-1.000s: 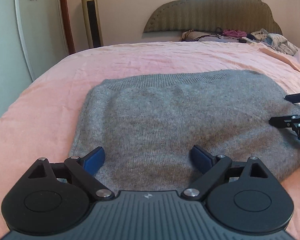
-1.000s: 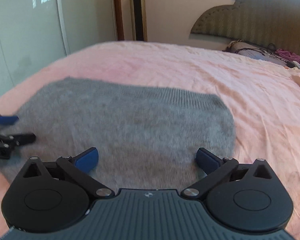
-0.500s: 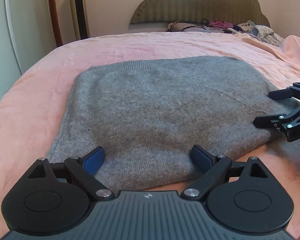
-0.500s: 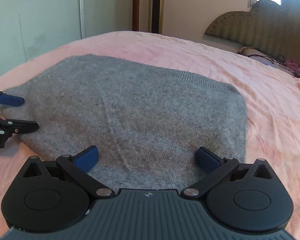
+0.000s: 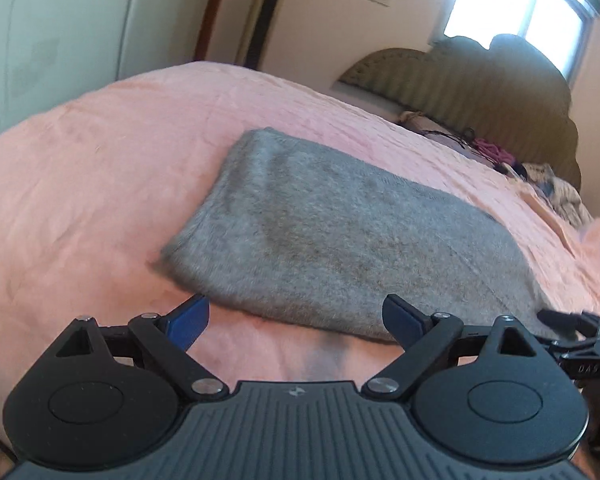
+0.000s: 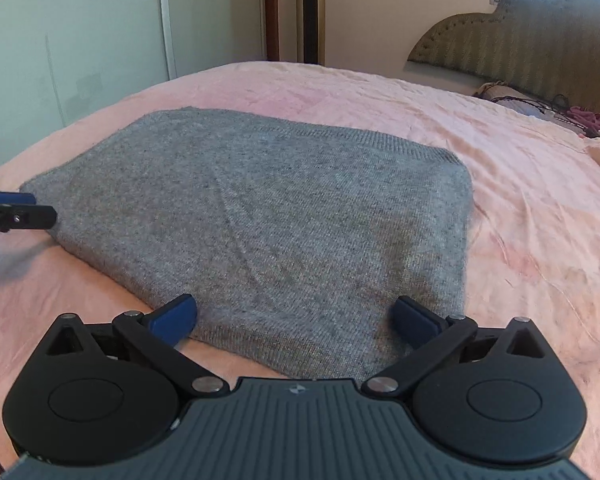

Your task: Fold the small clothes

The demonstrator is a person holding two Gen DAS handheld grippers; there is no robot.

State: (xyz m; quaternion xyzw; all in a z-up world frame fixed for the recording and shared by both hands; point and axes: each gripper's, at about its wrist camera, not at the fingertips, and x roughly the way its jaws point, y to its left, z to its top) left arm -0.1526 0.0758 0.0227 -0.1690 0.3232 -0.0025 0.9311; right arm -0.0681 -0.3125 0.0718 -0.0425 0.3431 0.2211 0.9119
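Observation:
A folded grey knit sweater [image 5: 340, 236] lies flat on the pink bedspread [image 5: 92, 184]; it also shows in the right wrist view [image 6: 268, 216]. My left gripper [image 5: 298, 320] is open and empty, just short of the sweater's near edge. My right gripper [image 6: 294, 318] is open and empty, its blue fingertips [image 6: 414, 316] over the sweater's near edge. The right gripper shows at the right edge of the left wrist view [image 5: 576, 336], and the left gripper at the left edge of the right wrist view [image 6: 16, 212].
An upholstered headboard [image 5: 480, 80] stands at the far end with a pile of clothes [image 5: 548, 184] on the bed before it. A tall tower fan [image 6: 310, 12] and a pale wardrobe [image 6: 80, 36] stand beyond the bed.
Both grippers have drawn back toward the sweater's near edge. The left gripper has swung and tilted, so it now sits off the sweater over the bedspread. Both stay open.

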